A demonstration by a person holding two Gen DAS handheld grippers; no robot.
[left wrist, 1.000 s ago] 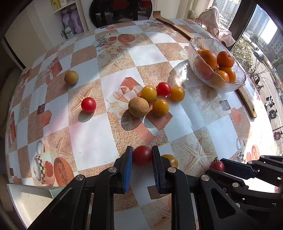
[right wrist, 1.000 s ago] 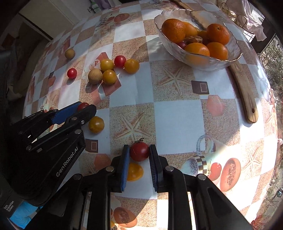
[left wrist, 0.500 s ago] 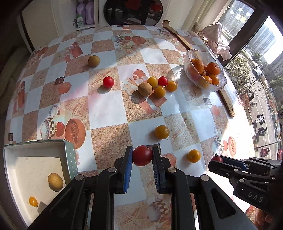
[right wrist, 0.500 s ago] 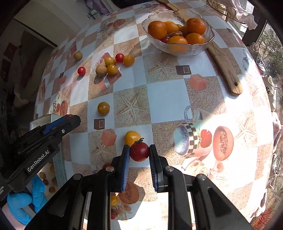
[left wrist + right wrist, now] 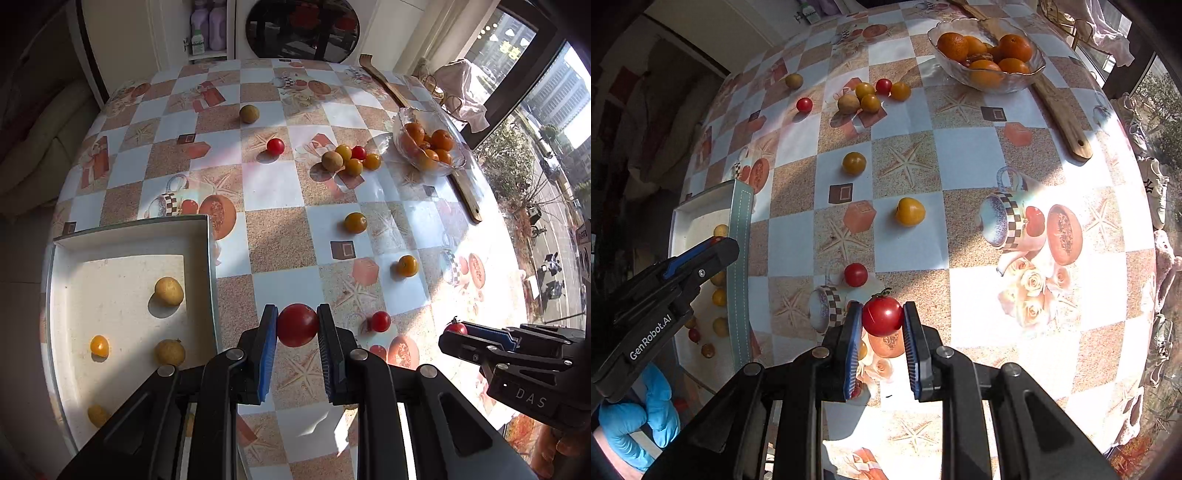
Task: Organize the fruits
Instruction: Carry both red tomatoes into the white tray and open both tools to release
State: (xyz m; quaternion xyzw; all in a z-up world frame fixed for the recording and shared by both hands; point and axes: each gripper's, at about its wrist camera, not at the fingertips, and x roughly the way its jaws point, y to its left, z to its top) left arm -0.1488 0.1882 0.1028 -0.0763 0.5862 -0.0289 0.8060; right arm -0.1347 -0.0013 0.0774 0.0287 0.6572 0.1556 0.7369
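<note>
Sunlit checkered tabletop (image 5: pixel 273 184) carries scattered fruit, and both tongs hang lifted above it, left tongs (image 5: pixel 297 326) clamping a red tomato (image 5: pixel 297 325), right tongs (image 5: pixel 881 316) clamping a stemmed tomato (image 5: pixel 882 315), probably bound for the white tray (image 5: pixel 207 236) nearby.

The right gripper (image 5: pixel 882 318) clamps a stemmed red tomato (image 5: pixel 882 316) between its jaws above the desk (image 5: pixel 967 155) (checkered, sunlit); the left gripper (image 5: pixel 713 245) hangs over a white tray (image 5: pixel 740 229).

Sunlit patterned table (image 5: pixel 273 184) beside a window (image 5: pixel 546 85) (city outside)
</note>
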